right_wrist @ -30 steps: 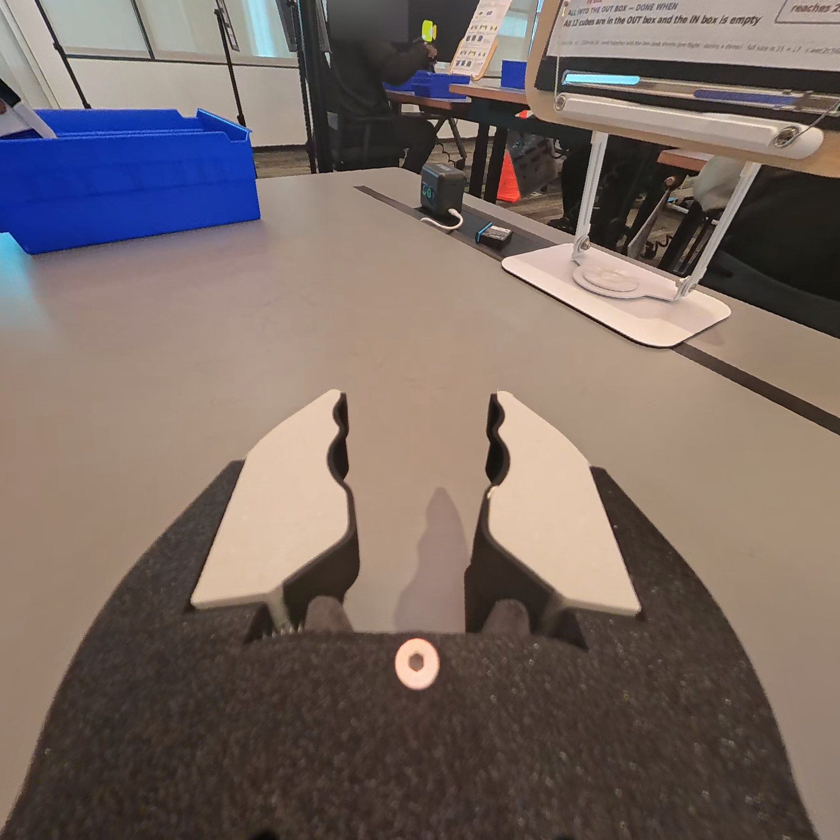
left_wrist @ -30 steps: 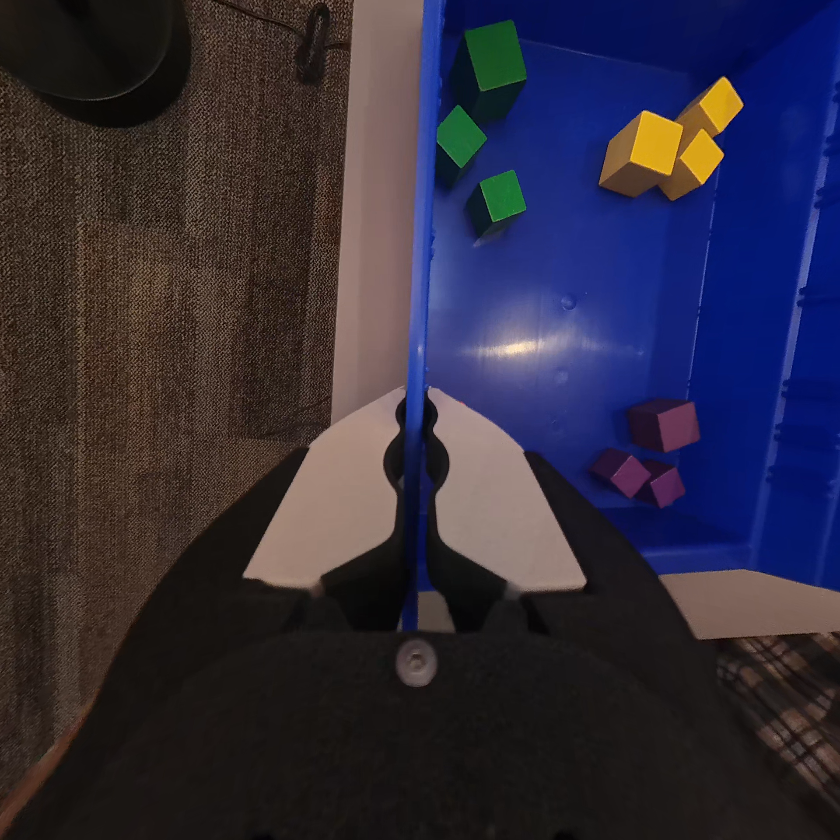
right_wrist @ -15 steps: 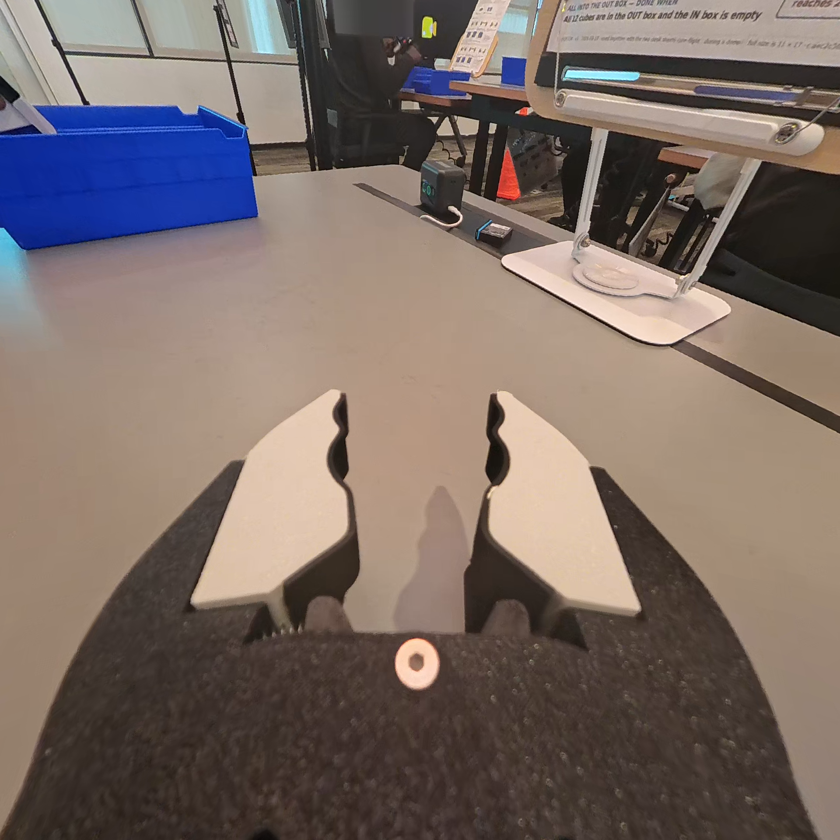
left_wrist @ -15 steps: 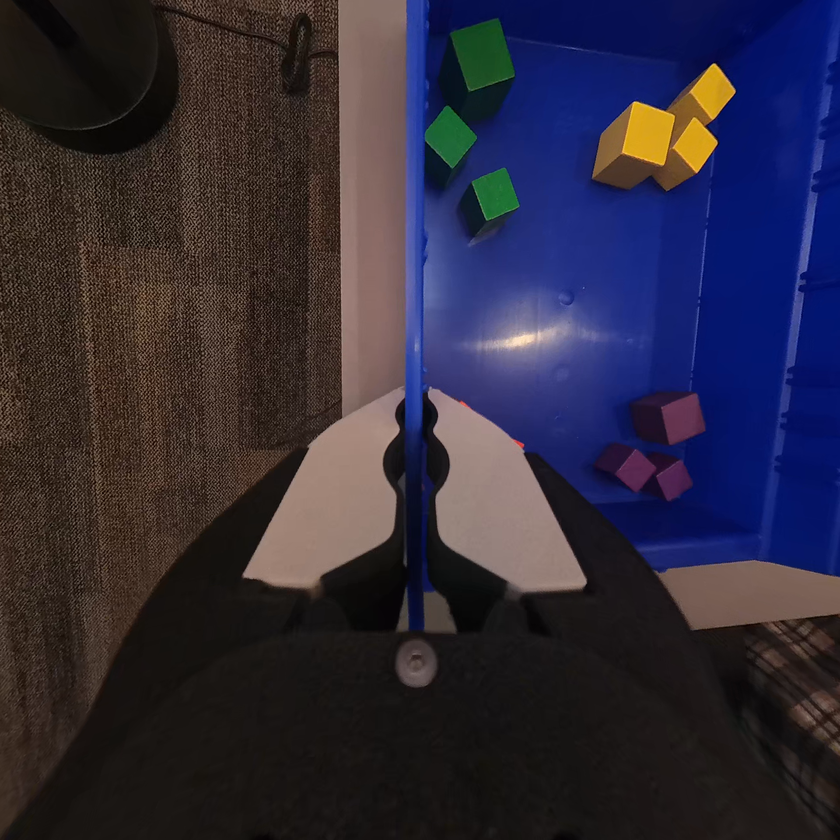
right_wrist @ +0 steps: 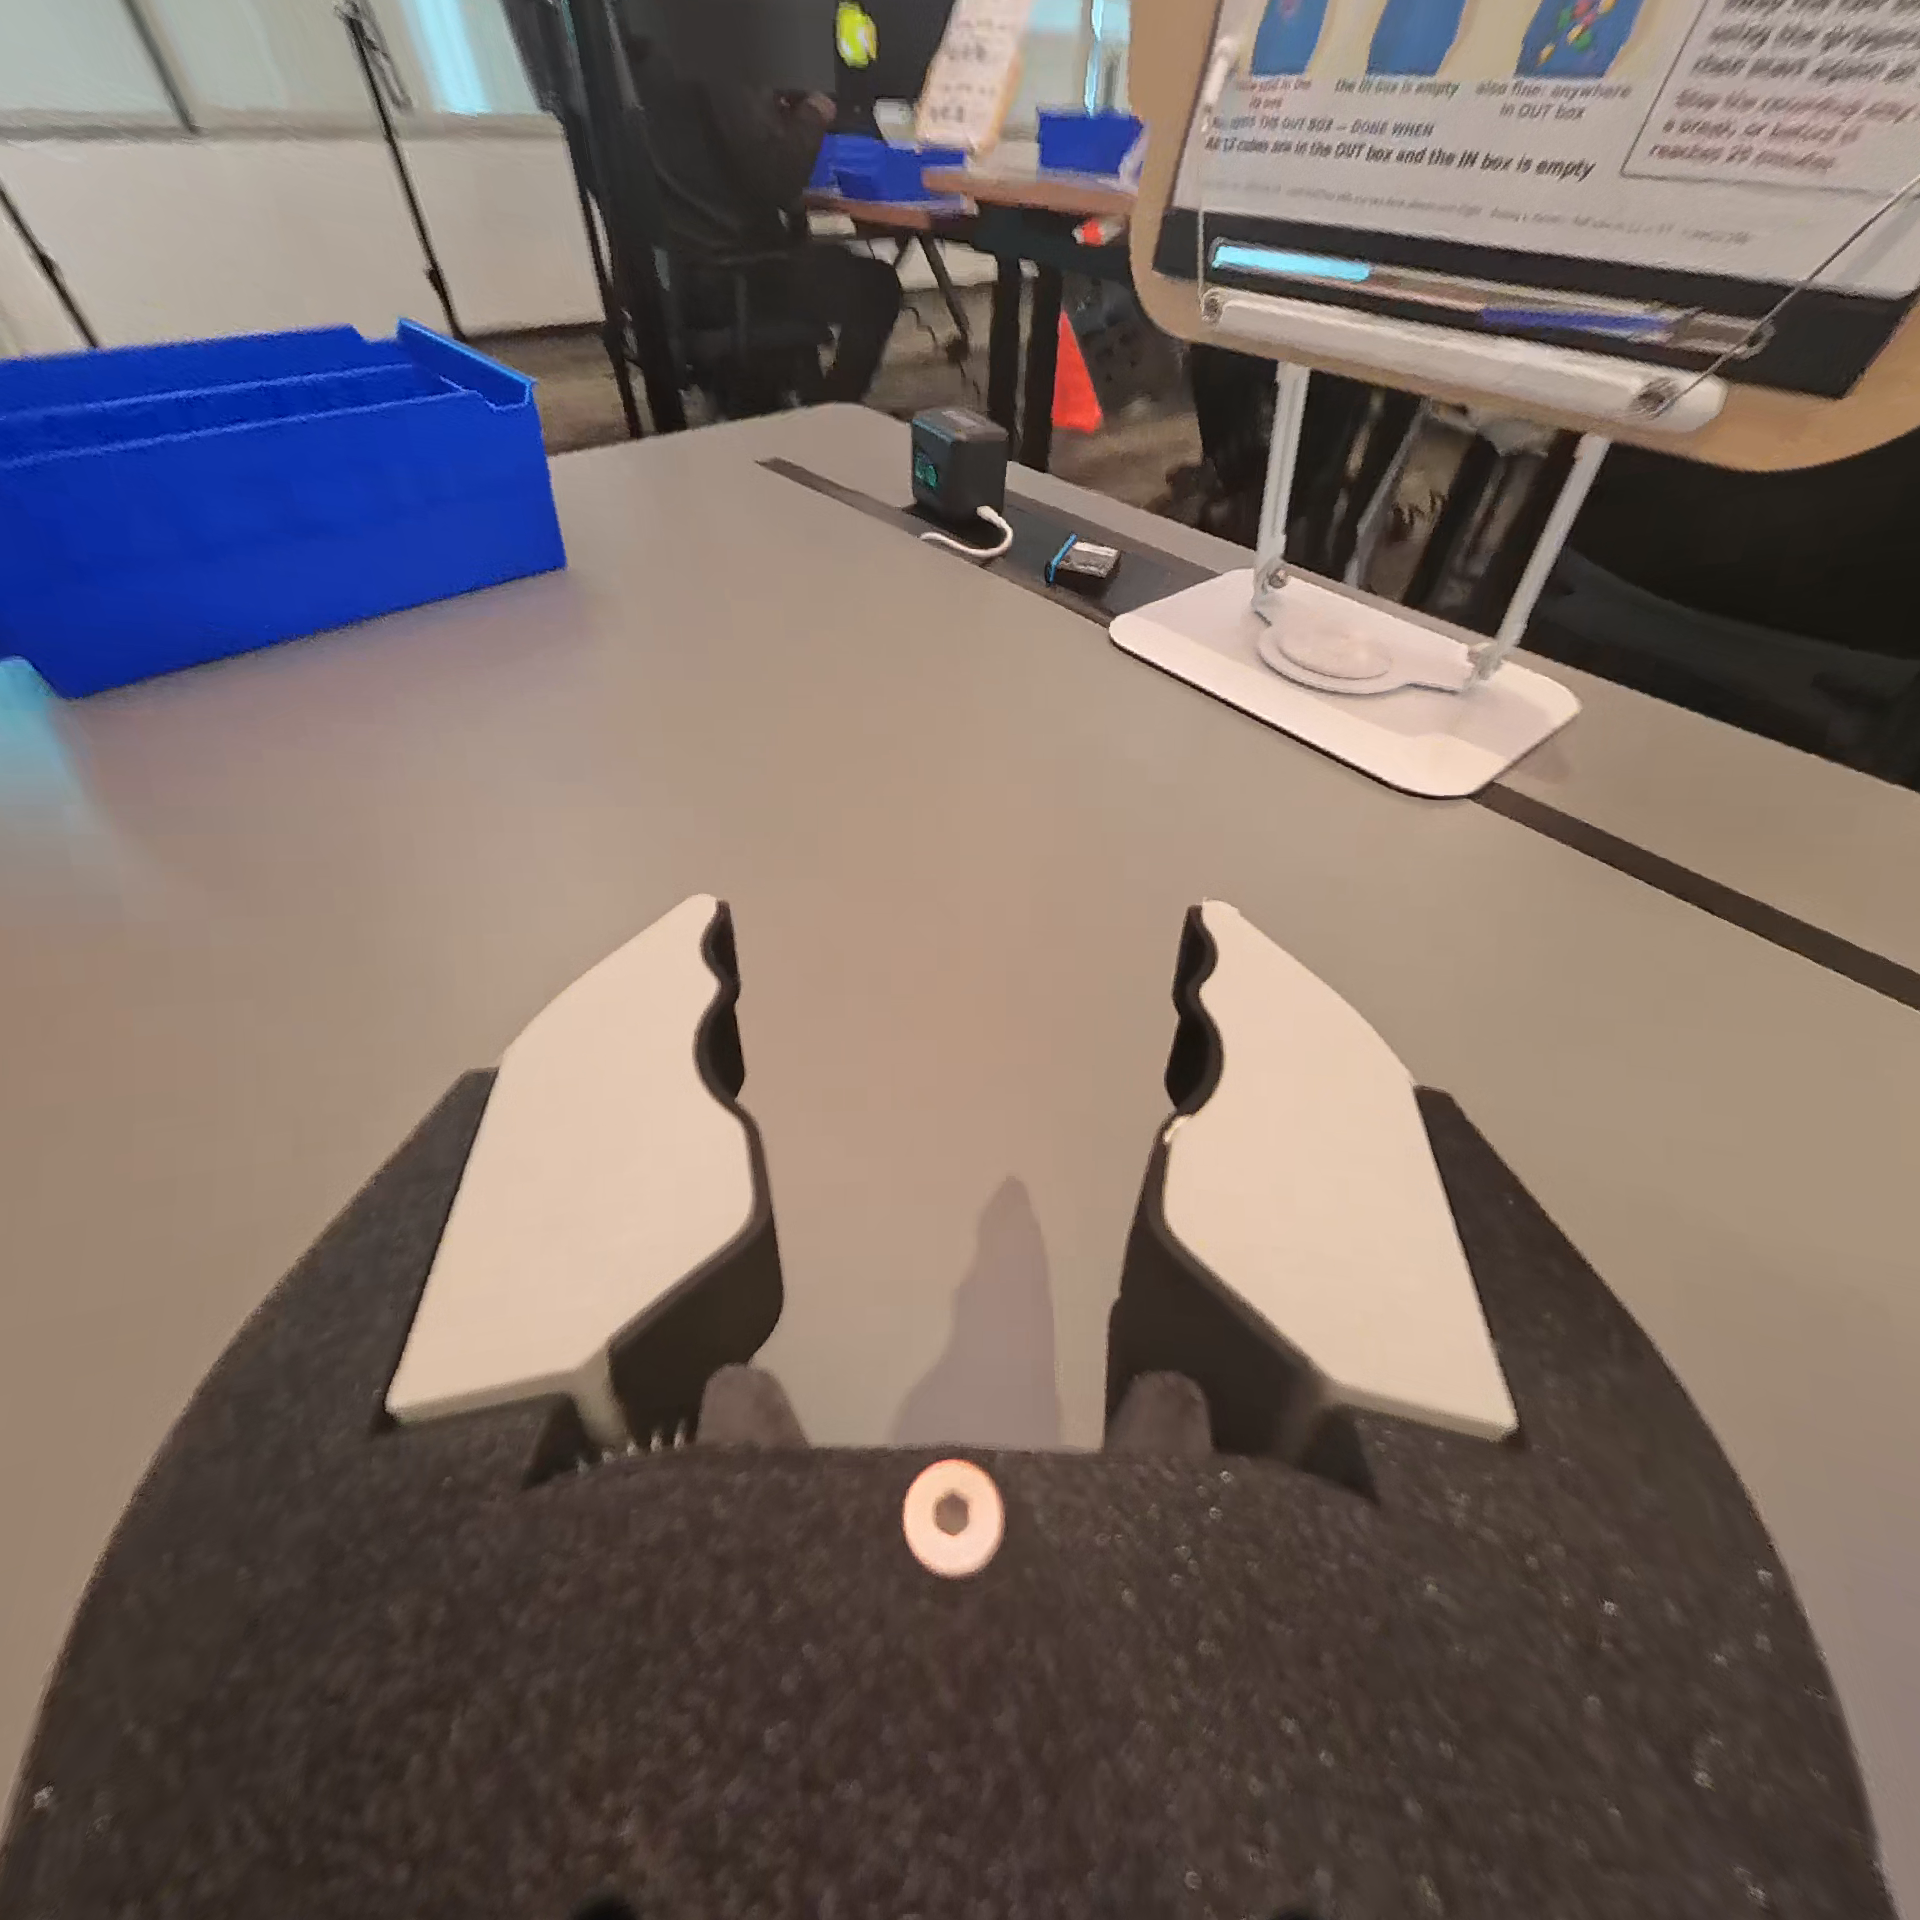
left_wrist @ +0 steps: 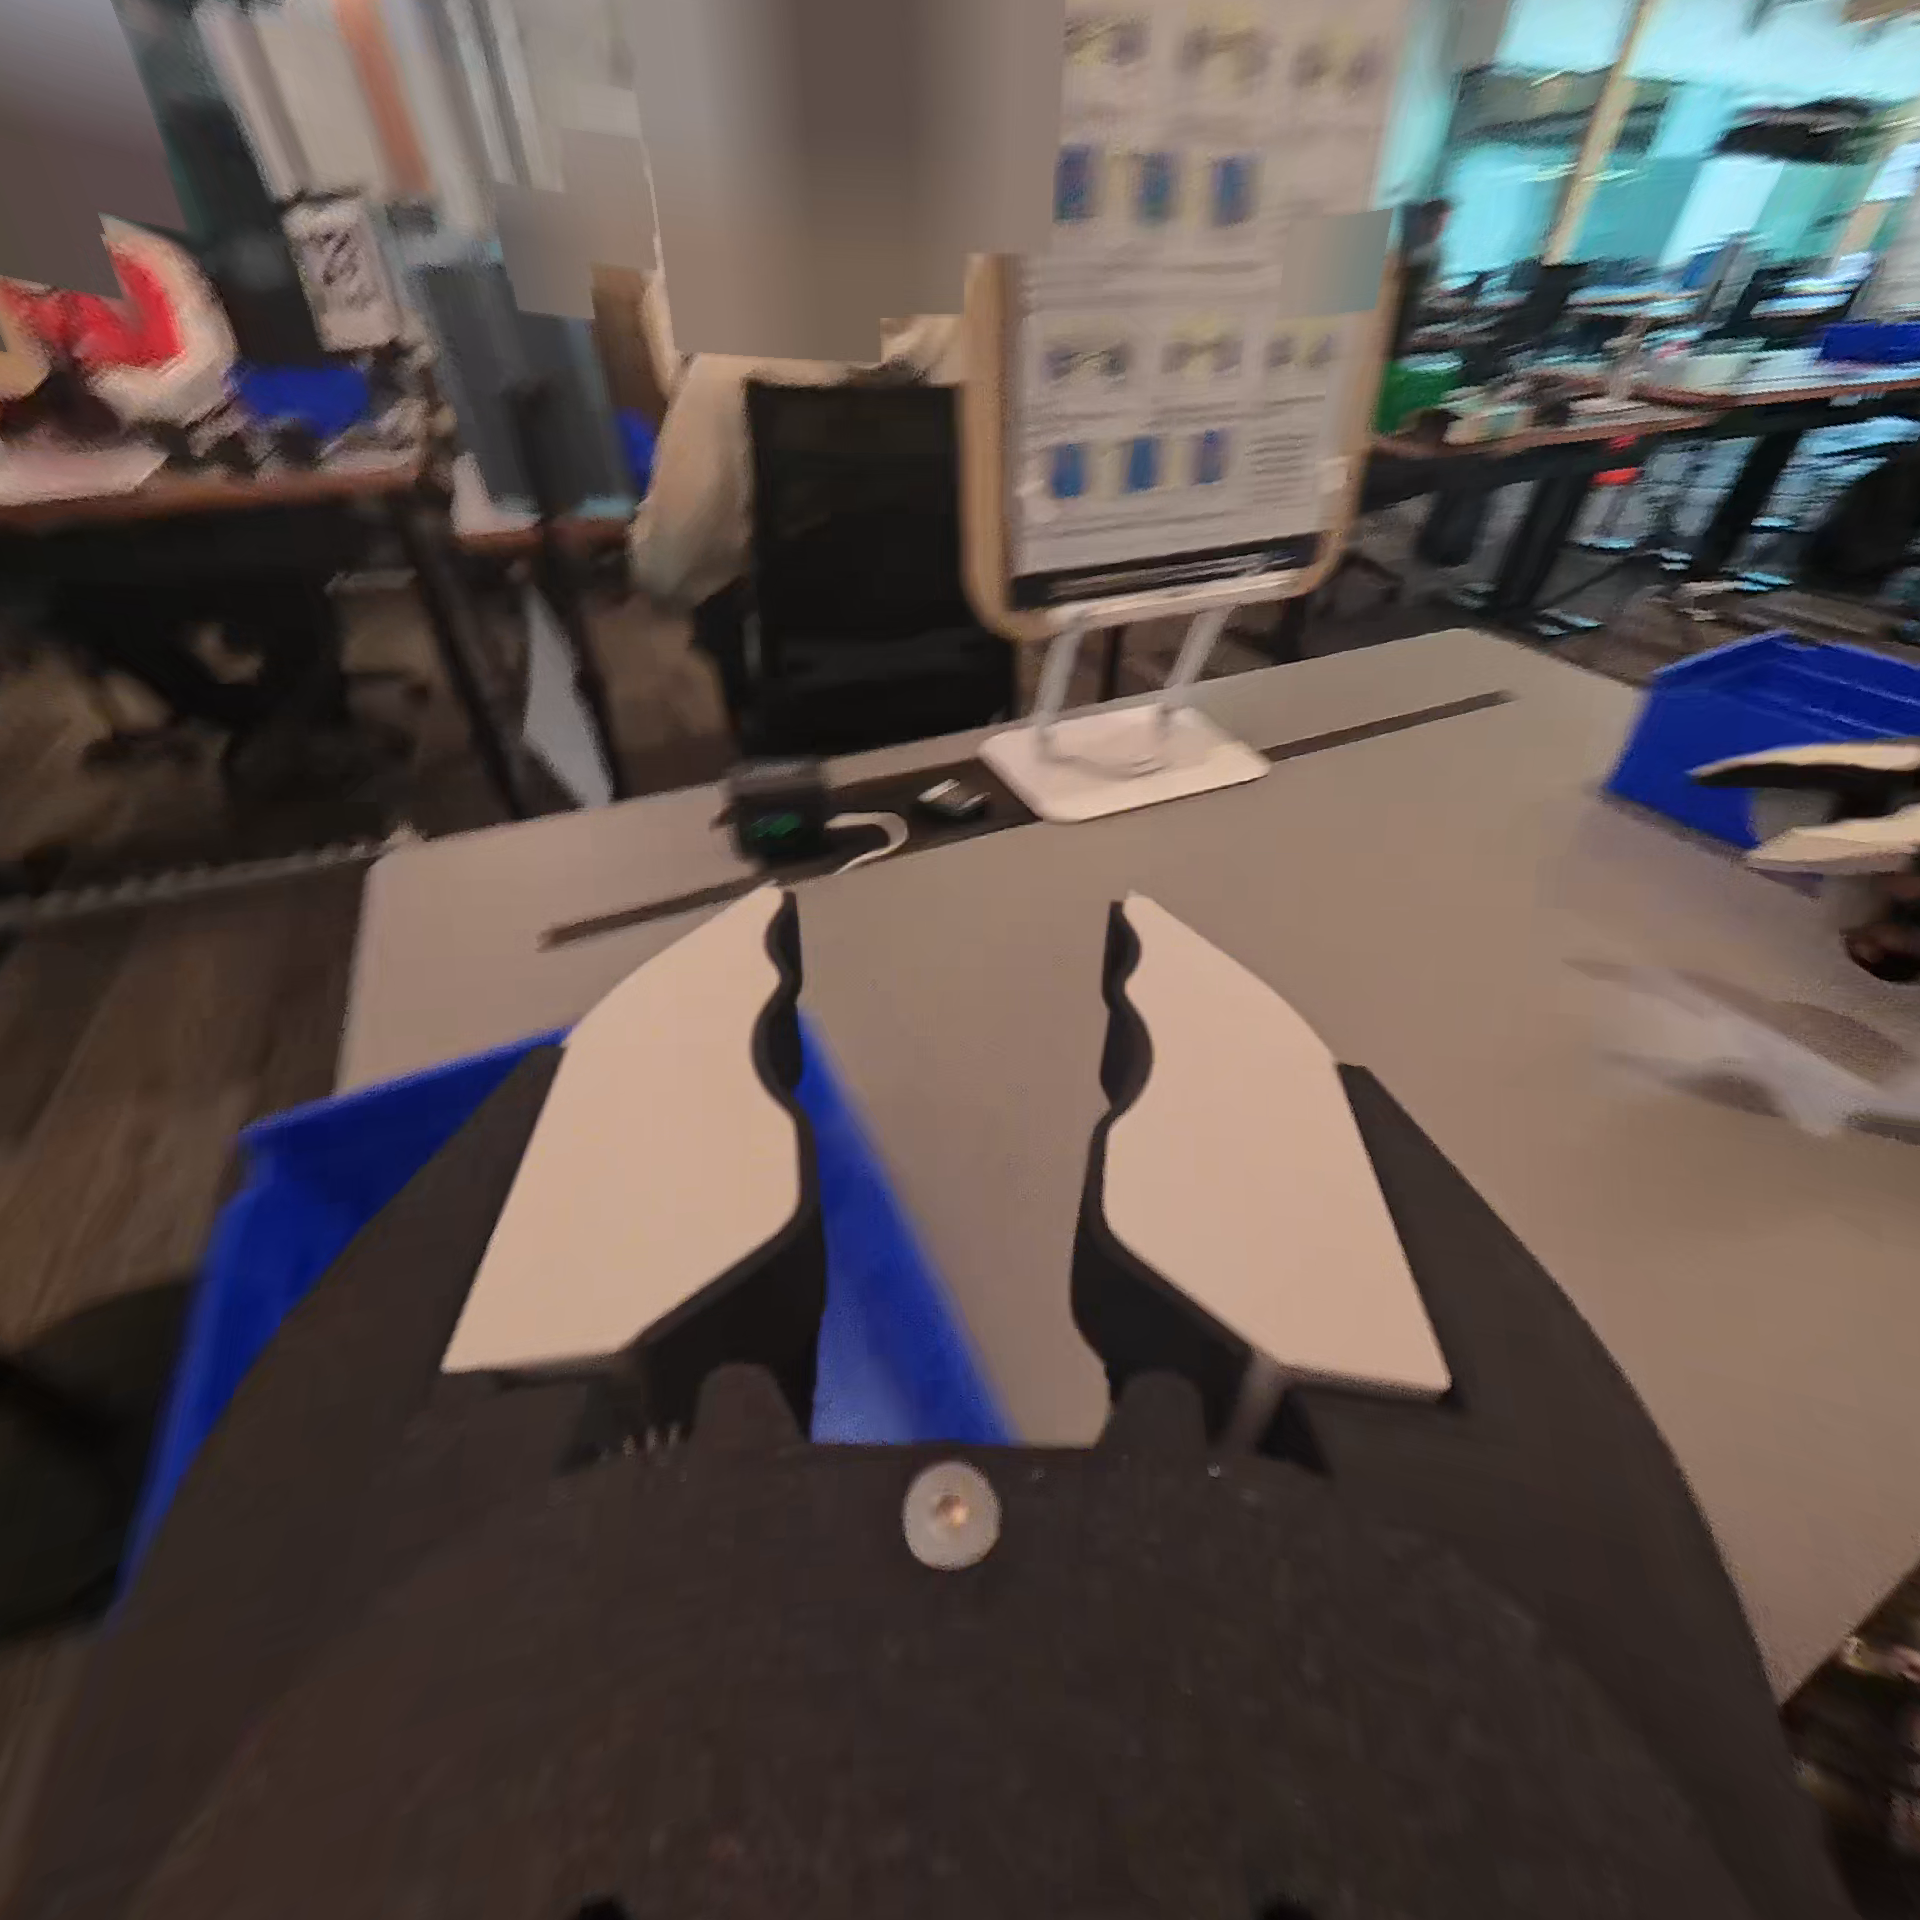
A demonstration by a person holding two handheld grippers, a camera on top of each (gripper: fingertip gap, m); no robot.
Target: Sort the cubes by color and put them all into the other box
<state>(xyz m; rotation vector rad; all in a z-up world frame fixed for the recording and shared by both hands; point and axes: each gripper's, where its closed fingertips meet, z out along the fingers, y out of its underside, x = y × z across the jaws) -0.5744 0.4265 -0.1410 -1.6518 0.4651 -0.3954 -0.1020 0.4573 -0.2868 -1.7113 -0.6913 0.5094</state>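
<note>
In the left wrist view my left gripper (left_wrist: 951,914) is open and holds nothing. It is above the grey table (left_wrist: 1351,935), and a blue box (left_wrist: 291,1195) lies under and behind its left finger. The box's inside is hidden and no cubes show in either view. A second blue box (left_wrist: 1745,717) stands at the far right, with my right gripper (left_wrist: 1829,805) in front of it. In the right wrist view my right gripper (right_wrist: 956,914) is wide open and empty over the bare table (right_wrist: 831,779). A blue box (right_wrist: 270,520) stands far to its left.
A white stand with a printed board (right_wrist: 1351,675) stands at the table's far side and also shows in the left wrist view (left_wrist: 1132,769). A black charger with a white cable (right_wrist: 956,468) and a small black device (right_wrist: 1086,566) lie on a dark strip. People sit at other tables behind.
My left gripper was shut on the blue box's wall; it has let go, opened and swung up to face across the table. My right gripper has opened wider.
</note>
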